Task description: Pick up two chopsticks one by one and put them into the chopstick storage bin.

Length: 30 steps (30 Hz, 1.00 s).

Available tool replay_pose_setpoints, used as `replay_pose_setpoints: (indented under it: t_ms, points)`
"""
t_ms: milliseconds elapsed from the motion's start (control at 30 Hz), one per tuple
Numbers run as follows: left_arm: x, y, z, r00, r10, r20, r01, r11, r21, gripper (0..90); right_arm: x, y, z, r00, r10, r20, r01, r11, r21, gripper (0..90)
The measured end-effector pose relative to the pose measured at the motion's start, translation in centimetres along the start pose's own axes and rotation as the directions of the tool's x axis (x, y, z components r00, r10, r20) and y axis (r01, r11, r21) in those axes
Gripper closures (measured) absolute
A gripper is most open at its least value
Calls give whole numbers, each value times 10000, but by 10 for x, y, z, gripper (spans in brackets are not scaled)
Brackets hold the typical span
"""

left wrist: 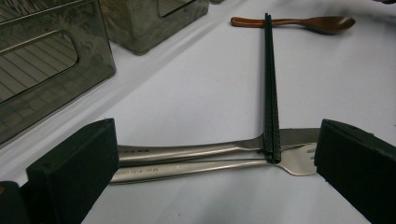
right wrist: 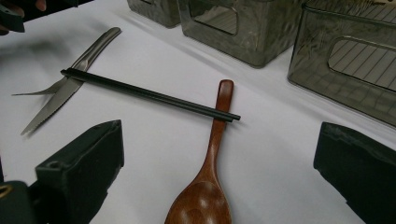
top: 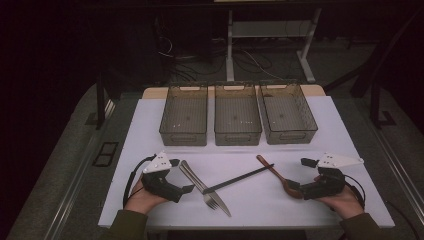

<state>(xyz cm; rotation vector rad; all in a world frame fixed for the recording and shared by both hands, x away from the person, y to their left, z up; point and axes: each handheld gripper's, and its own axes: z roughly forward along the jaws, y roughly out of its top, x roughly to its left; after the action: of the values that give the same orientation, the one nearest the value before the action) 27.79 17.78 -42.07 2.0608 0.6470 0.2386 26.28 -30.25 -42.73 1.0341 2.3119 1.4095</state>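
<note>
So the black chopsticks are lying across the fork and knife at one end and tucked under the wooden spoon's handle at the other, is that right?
Not quite. The black chopsticks do lie across the fork and knife at one end, but the other end rests on top of the wooden spoon's handle, not under it. The right gripper view shows this.

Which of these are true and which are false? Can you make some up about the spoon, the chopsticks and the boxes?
1. The black chopsticks lie across the wooden spoon handle. True.
2. The fork is inside a bin. False: it lies on the white table beside the knife.
3. Three clear bins stand in a row behind the cutlery. True.
4. The right gripper is squeezing the spoon. False: its jaws are open, with the spoon bowl near them.
5. The left gripper holds the chopsticks. False: its jaws are open and hold nothing.
</note>
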Motion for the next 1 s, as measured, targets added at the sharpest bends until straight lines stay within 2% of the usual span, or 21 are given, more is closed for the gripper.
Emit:
replay_pose_setpoints:
  t_ms: [233, 700, 1000]
  points:
    - [1, 3, 1, 10000, -55, 63, 55, 10000, -4, 0, -2, -1, -2, 9998, 188, -85, -188, 9998, -66, 12]
    - [1, 12, 8, 9996, 10, 266, -7, 9999, -113, 0, -1, 0, -1, 9998, 156, -155, -158, 9998, -101, 12]
    - [-8, 25, 29, 9978, 224, 627, -222, 9997, -48, 13, 1, 1, 0, 9998, 75, -174, -78, 9999, -149, 12]
